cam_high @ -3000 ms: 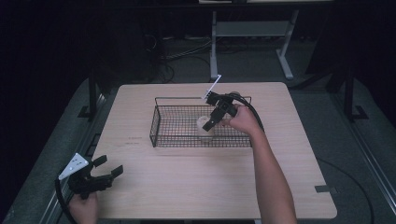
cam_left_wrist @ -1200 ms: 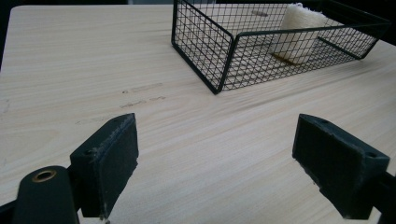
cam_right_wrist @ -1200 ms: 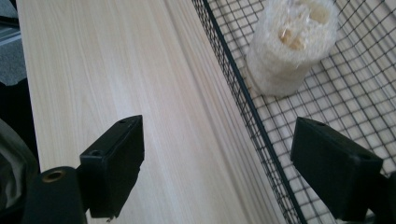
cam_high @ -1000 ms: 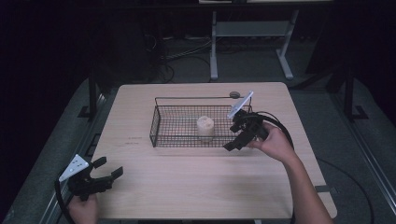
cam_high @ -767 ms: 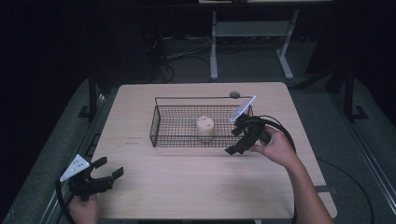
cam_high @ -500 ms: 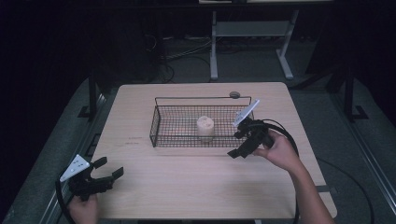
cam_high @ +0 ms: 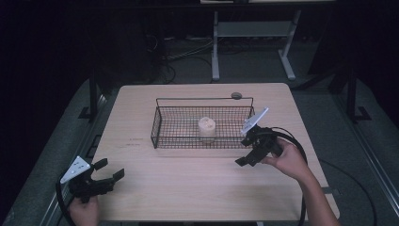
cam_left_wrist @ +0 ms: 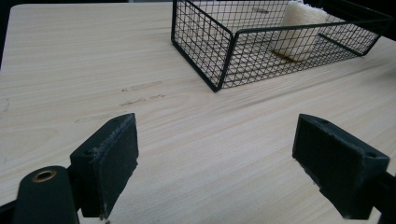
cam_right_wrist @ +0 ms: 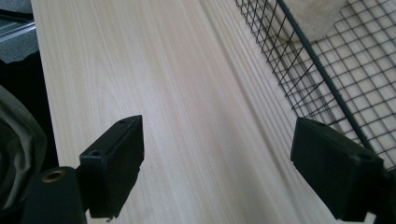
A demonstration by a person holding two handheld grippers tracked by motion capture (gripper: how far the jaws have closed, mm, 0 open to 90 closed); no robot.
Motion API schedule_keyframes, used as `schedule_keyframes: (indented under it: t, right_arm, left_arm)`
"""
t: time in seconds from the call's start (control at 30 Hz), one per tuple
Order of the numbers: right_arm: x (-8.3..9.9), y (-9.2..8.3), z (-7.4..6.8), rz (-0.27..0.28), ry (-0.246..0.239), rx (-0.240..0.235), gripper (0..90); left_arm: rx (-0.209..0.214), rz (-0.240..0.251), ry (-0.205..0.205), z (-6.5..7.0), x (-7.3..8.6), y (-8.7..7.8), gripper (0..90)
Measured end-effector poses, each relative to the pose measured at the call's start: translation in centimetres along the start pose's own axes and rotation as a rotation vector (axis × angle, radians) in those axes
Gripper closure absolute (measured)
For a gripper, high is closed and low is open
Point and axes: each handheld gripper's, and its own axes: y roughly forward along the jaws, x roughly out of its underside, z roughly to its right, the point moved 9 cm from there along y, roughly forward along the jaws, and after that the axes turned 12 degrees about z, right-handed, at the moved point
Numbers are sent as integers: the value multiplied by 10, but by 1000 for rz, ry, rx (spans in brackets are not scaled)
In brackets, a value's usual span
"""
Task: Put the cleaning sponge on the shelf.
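Observation:
A black wire basket (cam_high: 162,123) stands on the wooden table (cam_high: 197,183), a little behind its middle. A cream, roll-shaped object (cam_high: 206,127) stands upright inside the basket. My right gripper (cam_high: 245,160) hovers open just off the basket's near right corner, nothing between its jaws. In the right gripper view the basket's wall (cam_right_wrist: 299,42) runs along the right, the cream object (cam_right_wrist: 317,16) at the top. My left gripper (cam_high: 109,170) rests open at the table's near left corner. The left gripper view looks at the basket (cam_left_wrist: 219,56) and the cream object (cam_left_wrist: 299,32) farther off.
A small round grey disc (cam_high: 236,95) lies on the table behind the basket's far right corner. Bare wood spreads across the front of the table between the two grippers. Dark floor, cables and a metal stand (cam_high: 216,52) lie beyond the far edge.
The right gripper left the cream object in the basket, lifted out over the right wall and drew back toward the near right. The left gripper stayed put.

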Motion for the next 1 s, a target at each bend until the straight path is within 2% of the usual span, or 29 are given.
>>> schedule_keyframes:
  t: [0.2,0.6,1.0]
  right_arm:
    - [14,2,-1,5,16,1,168]
    - [26,1,-4,3,19,2,168]
    - [44,-4,-8,18,24,24,167]
  left_arm:
    - [0,0,0,0,0,0,138]
    - [2,-3,-2,1,0,1,138]
    - [1,-5,1,1,1,1,138]
